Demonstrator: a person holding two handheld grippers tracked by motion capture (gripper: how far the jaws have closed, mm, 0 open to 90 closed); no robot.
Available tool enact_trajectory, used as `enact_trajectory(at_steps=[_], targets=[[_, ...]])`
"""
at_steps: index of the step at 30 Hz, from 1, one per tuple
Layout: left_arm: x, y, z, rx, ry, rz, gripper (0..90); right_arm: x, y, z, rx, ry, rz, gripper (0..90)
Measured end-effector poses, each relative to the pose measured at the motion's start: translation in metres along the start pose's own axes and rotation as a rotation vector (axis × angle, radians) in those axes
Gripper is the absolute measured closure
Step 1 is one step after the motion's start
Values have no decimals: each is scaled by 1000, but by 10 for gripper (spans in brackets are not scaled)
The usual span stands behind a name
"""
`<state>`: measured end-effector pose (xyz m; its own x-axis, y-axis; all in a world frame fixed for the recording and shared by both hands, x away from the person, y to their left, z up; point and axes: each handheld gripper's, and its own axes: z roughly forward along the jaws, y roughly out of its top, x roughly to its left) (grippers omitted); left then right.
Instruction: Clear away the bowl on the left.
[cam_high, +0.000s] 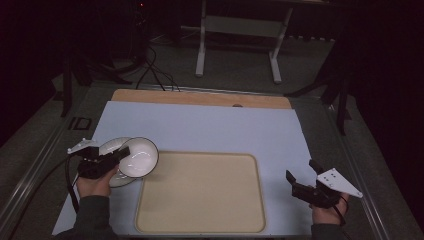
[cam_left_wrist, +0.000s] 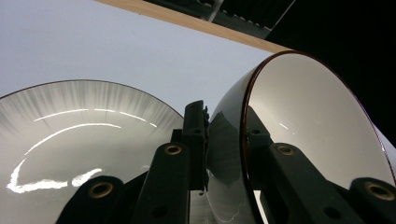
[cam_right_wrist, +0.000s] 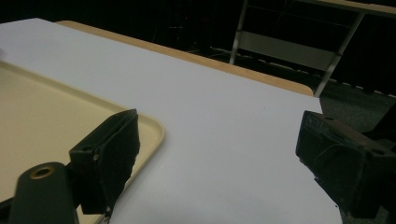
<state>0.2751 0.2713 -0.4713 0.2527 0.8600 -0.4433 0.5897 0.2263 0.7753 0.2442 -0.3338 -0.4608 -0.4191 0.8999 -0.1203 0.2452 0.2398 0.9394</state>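
— Where does the left claw (cam_high: 120, 154) sit?

— Near the worktop's (cam_high: 210, 130) left edge, clamped on the wall of a glossy white bowl with a dark rim (cam_high: 139, 156), one jaw inside and one outside. The bowl is tipped on its side, beside a shallow white plate with a dark rim (cam_left_wrist: 70, 130).

— And the right claw (cam_high: 302, 179)?

— By the near right corner, jaws spread wide and gripping nothing, just right of the beige rectangular plastic tray (cam_high: 200, 192).

Left hand-held gripper (cam_high: 120, 154) clamped shut; right hand-held gripper (cam_high: 302, 174) jaws spread wide.
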Motion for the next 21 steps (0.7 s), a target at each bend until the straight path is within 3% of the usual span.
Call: enact_trajectory(at_steps=[21], targets=[[-10,-2,6,9,-26,18,777,0,0,0,0,-1,-2,132]])
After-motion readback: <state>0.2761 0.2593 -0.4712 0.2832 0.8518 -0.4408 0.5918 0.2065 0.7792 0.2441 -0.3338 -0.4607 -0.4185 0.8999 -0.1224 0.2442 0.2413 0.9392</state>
